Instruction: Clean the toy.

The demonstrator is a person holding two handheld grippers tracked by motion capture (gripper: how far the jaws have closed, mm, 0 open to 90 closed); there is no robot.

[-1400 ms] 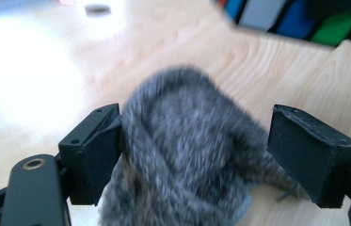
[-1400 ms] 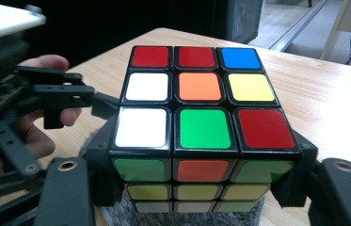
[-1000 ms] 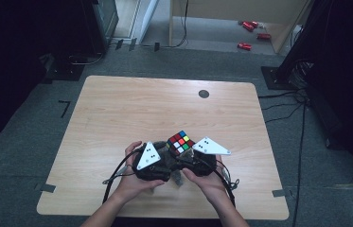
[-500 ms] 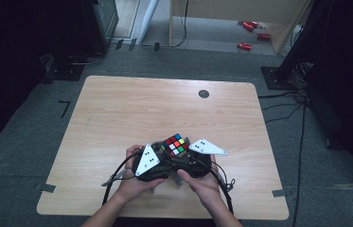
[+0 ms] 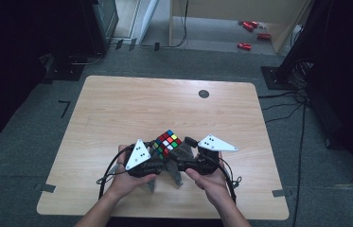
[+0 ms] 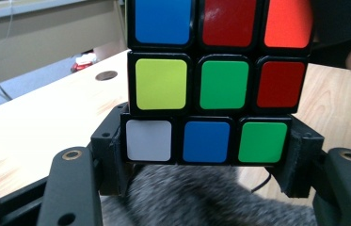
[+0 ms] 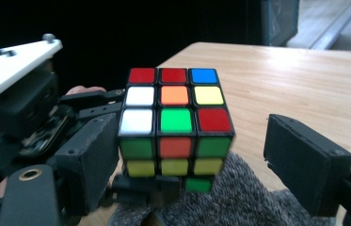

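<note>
Dim room all round: dark racks left and right, grey carpet, a few red bits on the floor at the far wall (image 5: 251, 35). In the middle, a pale wooden table (image 5: 117, 109), bare but for a small black disc (image 5: 204, 93) near the far edge. Held above the near edge, a colour puzzle cube (image 5: 167, 143), between two hands and over a grey knitted cloth (image 5: 176, 171). Left gripper (image 6: 206, 150) clamped on the cube's bottom layer, pads pressing both sides. Right gripper (image 7: 196, 155) just opened, jaws wide, the right-hand one clear of the cube, the other close beside it; no grip there. Cube dead ahead of the right gripper and squarely between its jaws, top two layers free. Likely next: closing on those layers for a twist.
</note>
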